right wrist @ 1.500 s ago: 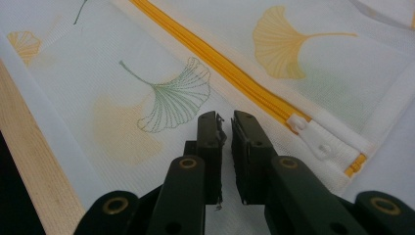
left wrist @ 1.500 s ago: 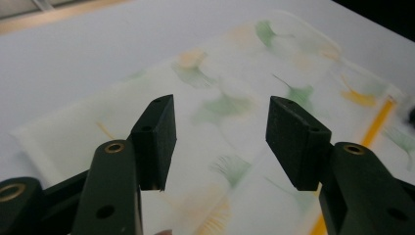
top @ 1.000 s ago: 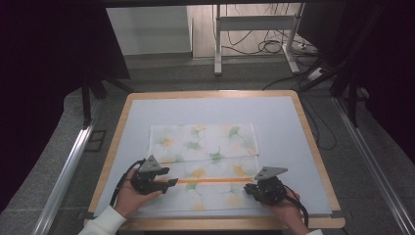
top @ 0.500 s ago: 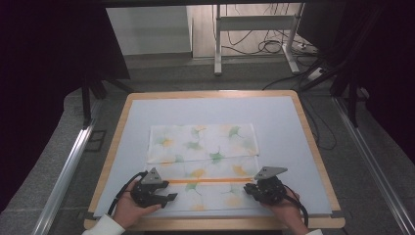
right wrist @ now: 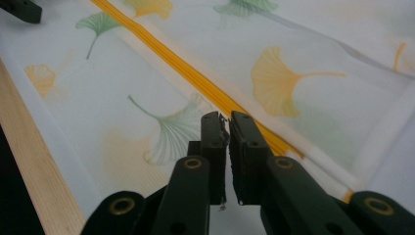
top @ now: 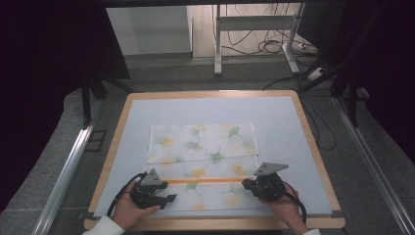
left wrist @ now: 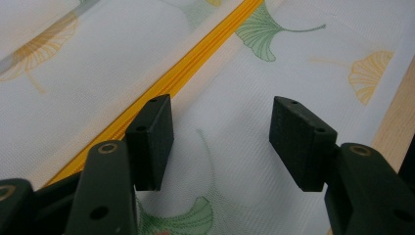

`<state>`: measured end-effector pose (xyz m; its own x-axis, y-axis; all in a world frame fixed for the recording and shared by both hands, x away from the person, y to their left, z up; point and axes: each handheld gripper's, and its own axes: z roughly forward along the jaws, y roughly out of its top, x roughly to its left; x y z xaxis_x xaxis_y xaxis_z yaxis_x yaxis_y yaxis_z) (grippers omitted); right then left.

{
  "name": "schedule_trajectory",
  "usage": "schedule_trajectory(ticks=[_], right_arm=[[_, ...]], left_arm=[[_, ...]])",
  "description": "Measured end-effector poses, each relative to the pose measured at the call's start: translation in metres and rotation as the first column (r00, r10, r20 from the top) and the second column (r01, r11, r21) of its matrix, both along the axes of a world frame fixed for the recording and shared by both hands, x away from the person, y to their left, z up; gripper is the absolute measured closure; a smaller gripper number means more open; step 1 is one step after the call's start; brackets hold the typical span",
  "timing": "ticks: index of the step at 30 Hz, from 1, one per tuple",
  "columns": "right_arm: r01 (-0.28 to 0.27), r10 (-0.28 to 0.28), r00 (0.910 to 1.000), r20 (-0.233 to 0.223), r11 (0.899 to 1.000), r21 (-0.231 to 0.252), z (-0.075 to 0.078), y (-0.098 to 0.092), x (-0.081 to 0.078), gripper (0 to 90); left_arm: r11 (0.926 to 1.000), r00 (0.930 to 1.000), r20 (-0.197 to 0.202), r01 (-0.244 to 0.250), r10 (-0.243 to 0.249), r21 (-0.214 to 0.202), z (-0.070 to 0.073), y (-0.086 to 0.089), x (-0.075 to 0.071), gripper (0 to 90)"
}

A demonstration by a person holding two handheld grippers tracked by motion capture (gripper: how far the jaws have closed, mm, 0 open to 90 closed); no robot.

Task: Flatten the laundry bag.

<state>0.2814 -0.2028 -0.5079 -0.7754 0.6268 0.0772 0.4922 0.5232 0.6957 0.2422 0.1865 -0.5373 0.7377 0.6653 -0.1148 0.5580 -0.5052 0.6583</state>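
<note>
Lying flat near the front edge of the pale blue table mat [top: 293,127], the white mesh cloth bag printed with green and yellow ginkgo leaves [top: 203,147] was seen whole from the high view, with its orange zipper [top: 205,180] running across its nearer half between the two hands. From that height the left gripper [top: 164,198] was seen at the zipper's left end and the right gripper [top: 250,185] at its right end, but how the jaws stood could not be told there. That was supplied by the gripper views. In the left gripper view the left gripper [left wrist: 222,142] was shown with its jaws well apart above the mesh, nothing between the pads, the zipper [left wrist: 195,73] passing just beside one pad and the wooden table rim [left wrist: 396,127] at the right edge. In the right gripper view the right gripper [right wrist: 229,128] was shown with its jaws almost together, having just been closing, a thin thing pinched between the pads at the zipper [right wrist: 195,78]; whether it was the pull tab could not be told. A tip of the left gripper [right wrist: 19,11] was seen in the far corner.
</note>
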Motion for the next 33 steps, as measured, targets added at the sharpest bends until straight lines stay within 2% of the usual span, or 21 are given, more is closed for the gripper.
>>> schedule_trajectory(ticks=[3,7,13,20,27,33], right_arm=[[-0.025,0.025,0.9997,0.0,1.0,-0.007,0.003,0.009,0.003,88.5],[-0.057,0.057,0.9984,0.004,0.998,-0.014,0.008,0.027,0.012,88.9],[-0.106,0.106,0.9943,0.011,0.994,-0.031,0.011,0.07,0.034,88.9],[-0.148,0.15,0.9885,0.02,0.986,-0.082,0.008,0.109,0.053,88.8],[-0.166,0.168,0.9857,0.014,0.982,-0.095,0.003,0.134,0.066,88.8],[-0.208,0.21,0.9776,0.009,0.972,-0.11,-0.002,0.17,0.074,88.8]], left_arm=[[0.9999,1.0,0.008,0.006,-0.006,0.008,0.0,0.0,0.0,40.9],[1.0,1.0,0.002,0.006,-0.006,0.003,0.0,0.0,0.0,40.8],[1.0,1.0,-0.004,0.007,-0.007,-0.002,0.0,0.001,0.0,40.5],[1.0,0.9999,-0.006,0.009,-0.009,-0.002,0.0,0.001,0.001,40.3],[0.9999,0.9999,-0.008,0.011,-0.011,-0.002,0.0,0.001,0.001,40.2],[0.9999,0.9999,-0.009,0.012,-0.012,-0.001,0.0,0.001,0.001,40.2]])
